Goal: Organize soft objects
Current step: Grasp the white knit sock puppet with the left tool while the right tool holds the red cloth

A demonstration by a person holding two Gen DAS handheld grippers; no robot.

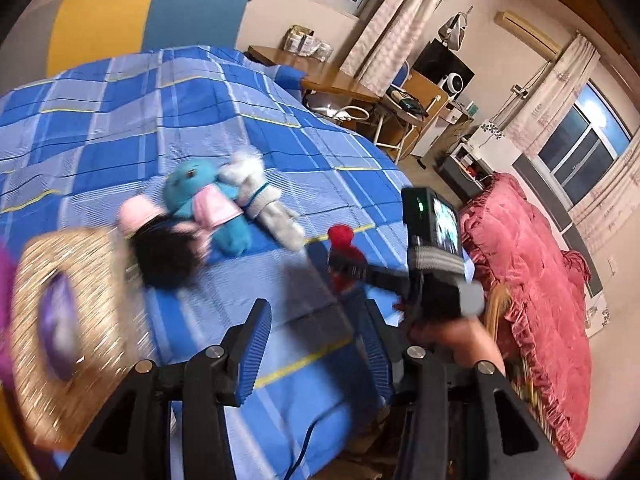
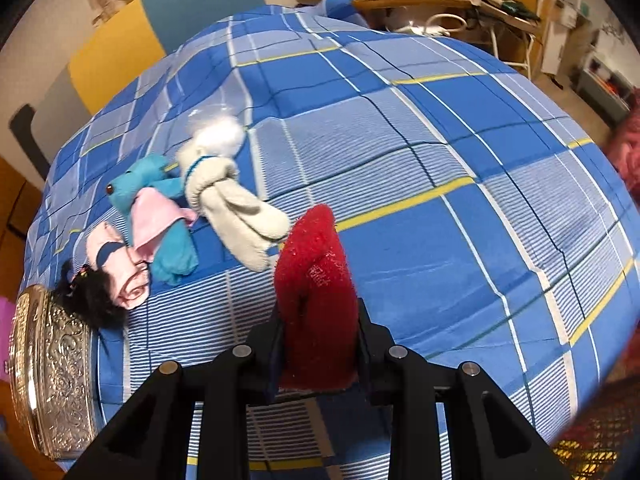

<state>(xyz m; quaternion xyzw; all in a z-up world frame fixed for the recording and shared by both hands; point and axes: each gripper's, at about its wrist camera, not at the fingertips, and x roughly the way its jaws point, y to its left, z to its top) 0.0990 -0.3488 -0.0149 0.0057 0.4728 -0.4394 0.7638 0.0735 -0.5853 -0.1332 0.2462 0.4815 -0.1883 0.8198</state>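
My right gripper (image 2: 318, 336) is shut on a red soft toy (image 2: 316, 280) and holds it above the blue checked bed (image 2: 460, 168). That gripper with the red toy (image 1: 344, 240) also shows in the left wrist view. My left gripper (image 1: 316, 340) is open and empty over the bed's near edge. Three soft toys lie in a row on the bed: a white one (image 1: 260, 196) (image 2: 228, 192), a blue one with a pink shirt (image 1: 204, 200) (image 2: 156, 216), and a pink doll with black hair (image 1: 160, 240) (image 2: 112, 276). A gold embossed basket (image 1: 68, 320) (image 2: 52, 380) stands at the left by the doll.
A red quilted chair cover (image 1: 532, 280) stands to the right of the bed. A wooden desk (image 1: 320, 72) with clutter stands beyond the bed. A yellow and blue headboard (image 1: 148, 20) rises at the far end. Something purple (image 1: 56, 320) lies in the basket.
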